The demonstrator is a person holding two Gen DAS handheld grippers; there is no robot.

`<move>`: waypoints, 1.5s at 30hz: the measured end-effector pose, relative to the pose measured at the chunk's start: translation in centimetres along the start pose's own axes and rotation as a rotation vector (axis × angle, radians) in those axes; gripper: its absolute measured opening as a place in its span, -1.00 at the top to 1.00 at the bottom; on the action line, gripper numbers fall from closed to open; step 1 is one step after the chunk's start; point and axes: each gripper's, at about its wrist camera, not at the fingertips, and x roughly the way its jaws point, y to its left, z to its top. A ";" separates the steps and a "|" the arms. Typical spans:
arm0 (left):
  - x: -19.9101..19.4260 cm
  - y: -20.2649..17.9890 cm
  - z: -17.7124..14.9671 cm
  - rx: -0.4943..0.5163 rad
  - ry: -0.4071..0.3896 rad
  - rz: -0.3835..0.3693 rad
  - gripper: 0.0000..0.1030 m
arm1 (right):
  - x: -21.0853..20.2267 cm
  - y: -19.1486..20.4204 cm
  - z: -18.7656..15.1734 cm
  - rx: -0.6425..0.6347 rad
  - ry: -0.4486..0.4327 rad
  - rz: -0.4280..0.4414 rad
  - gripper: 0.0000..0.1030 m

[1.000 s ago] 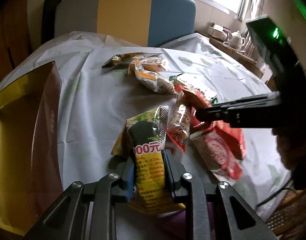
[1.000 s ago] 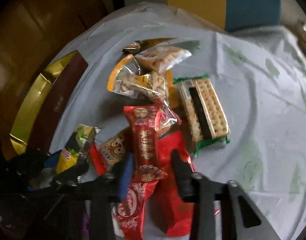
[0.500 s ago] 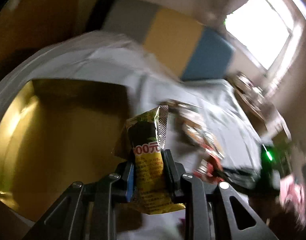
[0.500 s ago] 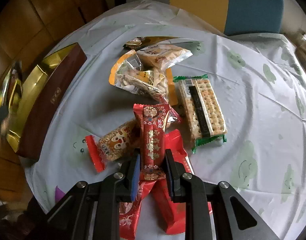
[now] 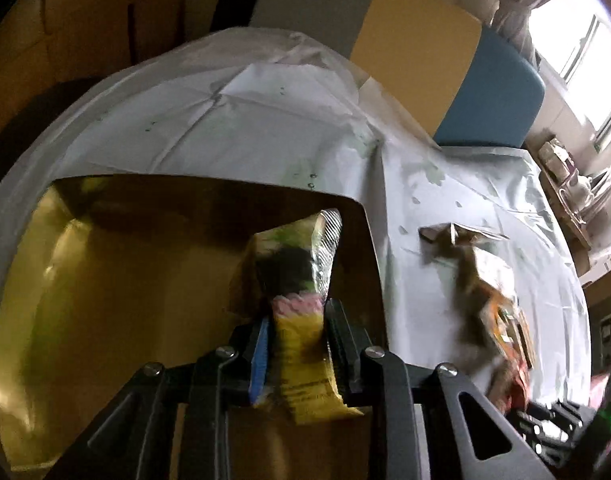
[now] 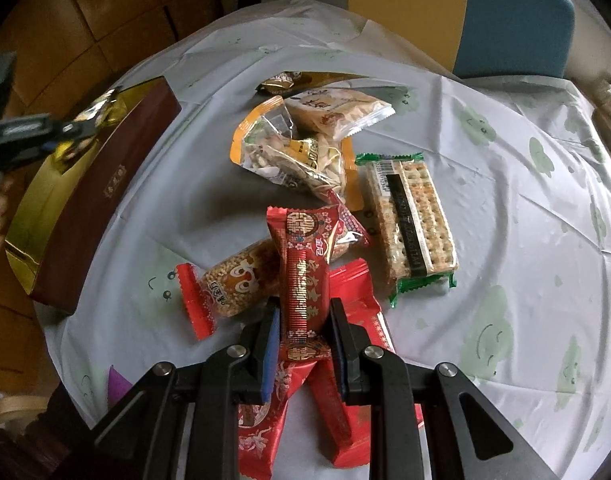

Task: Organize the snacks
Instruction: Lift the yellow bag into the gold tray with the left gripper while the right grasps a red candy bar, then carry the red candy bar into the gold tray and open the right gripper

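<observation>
Left wrist view: the left gripper [image 5: 296, 344] reaches out over the open gold-lined box [image 5: 117, 280], its fingers pointing toward the box's far wall. The jaws are clamped narrow on a yellow-green snack packet [image 5: 295, 320], which stands upright between them, its crimped silver top rising clear of the fingertips and its yellow bottom hanging below the pads. The packet sits over the box's right half, close to the right wall. To the right of the box, on the white tablecloth [image 5: 245, 136], a blurred line of other snack packs [image 5: 489, 292] runs toward the near right edge. The right gripper's dark body shows at the lower right corner, too blurred to read.

Right wrist view: the right gripper [image 6: 305, 332] is held above the snack pile near the table's near edge, angled down toward it. Its jaws are pinched narrow around a long red packet with gold print [image 6: 305, 280]; the packet runs lengthwise between the fingers, its top end fanning out beyond the tips and its lower end tucked between the pads. Beneath it lie more red wrappers [image 6: 345, 380], and a puffed-rice bar in a red-ended wrapper [image 6: 229, 284] lies just left. A green-edged cracker pack [image 6: 409, 224] lies to the right, with an orange-rimmed clear bag [image 6: 293, 160] and a pale packet [image 6: 337, 114] farther back. The brown box with gold lining [image 6: 101, 200] sits by the left edge, the left gripper [image 6: 81, 130] hanging over it.
</observation>
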 end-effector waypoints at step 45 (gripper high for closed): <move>-11.9 3.3 -14.3 0.035 -0.223 0.181 0.32 | -4.2 5.4 0.1 0.038 -0.073 0.121 0.56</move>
